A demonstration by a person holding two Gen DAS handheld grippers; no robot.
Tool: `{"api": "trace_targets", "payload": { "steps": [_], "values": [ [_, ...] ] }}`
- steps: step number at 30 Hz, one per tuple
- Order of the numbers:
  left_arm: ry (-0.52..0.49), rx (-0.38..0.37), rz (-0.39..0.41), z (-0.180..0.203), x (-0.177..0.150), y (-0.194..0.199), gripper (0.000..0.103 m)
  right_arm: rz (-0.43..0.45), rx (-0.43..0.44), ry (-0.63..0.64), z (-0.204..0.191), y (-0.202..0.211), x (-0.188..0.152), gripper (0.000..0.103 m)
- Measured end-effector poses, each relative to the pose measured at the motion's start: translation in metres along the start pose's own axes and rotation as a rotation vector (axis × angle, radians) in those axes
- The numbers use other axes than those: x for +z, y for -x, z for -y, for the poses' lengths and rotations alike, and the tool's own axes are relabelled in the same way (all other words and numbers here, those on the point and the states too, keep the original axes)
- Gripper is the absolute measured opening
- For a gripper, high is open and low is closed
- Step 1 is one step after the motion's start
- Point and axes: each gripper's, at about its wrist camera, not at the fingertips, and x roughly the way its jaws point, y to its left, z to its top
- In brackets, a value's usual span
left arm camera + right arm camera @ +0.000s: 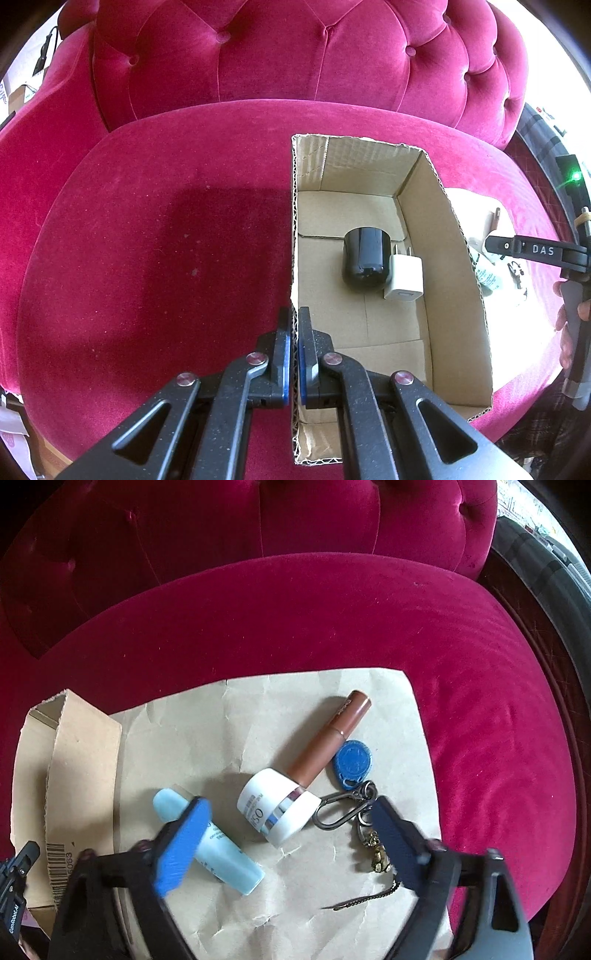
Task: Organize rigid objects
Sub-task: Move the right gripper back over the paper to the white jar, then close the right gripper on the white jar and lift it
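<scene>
Crimson velvet of a tufted armchair [155, 258] lies under everything you are working on. Your left tongs [293, 332] are clamped shut on the near left wall of the open cardboard box [436, 236], one blue-edged pad on each side of the corrugated edge. Inside the box, on its floor, a black cylindrical jar [364, 256] lies on its side with a white plug-in charger [404, 278] touching its right side.

Your right tongs [291, 838] stand wide apart above a creased sheet of brown paper [207, 716] spread on the seat just beside the box; nothing is pressed between the pads. A white cream jar [279, 806] lies on its side between them, near the middle of the gap. The left pad overlaps a pale blue tube [221, 860] lying on the paper. A brown lip-gloss tube [328, 738] rests with its lower end against the white jar, and a blue key fob [352, 762] on a dark carabiner [338, 810] lies just right of it, with a small brass charm [378, 856] near the right pad.
</scene>
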Motion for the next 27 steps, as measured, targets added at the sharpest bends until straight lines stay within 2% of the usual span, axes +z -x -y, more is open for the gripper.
{"api": "trace_targets", "payload": {
  "steps": [2,3,4,21,27],
  "values": [
    [0.001,0.000,0.000,0.000,0.000,0.000,0.003,-0.008,0.007,-0.001,0.000,-0.001,0.000,0.070],
    [0.000,0.000,0.000,0.001,0.000,0.000,0.003,-0.008,0.009,-0.002,0.000,0.000,0.000,0.057],
    [0.000,0.001,0.000,0.001,0.000,0.000,0.003,-0.009,0.016,-0.004,0.000,0.001,0.000,0.051],
    [0.000,0.000,0.000,0.001,0.000,0.000,0.003,0.002,0.010,0.007,-0.006,0.017,-0.005,0.051],
    [0.000,0.000,0.000,0.001,0.000,0.000,0.003,0.038,0.004,0.019,-0.015,0.032,-0.001,0.051]
  ]
}}
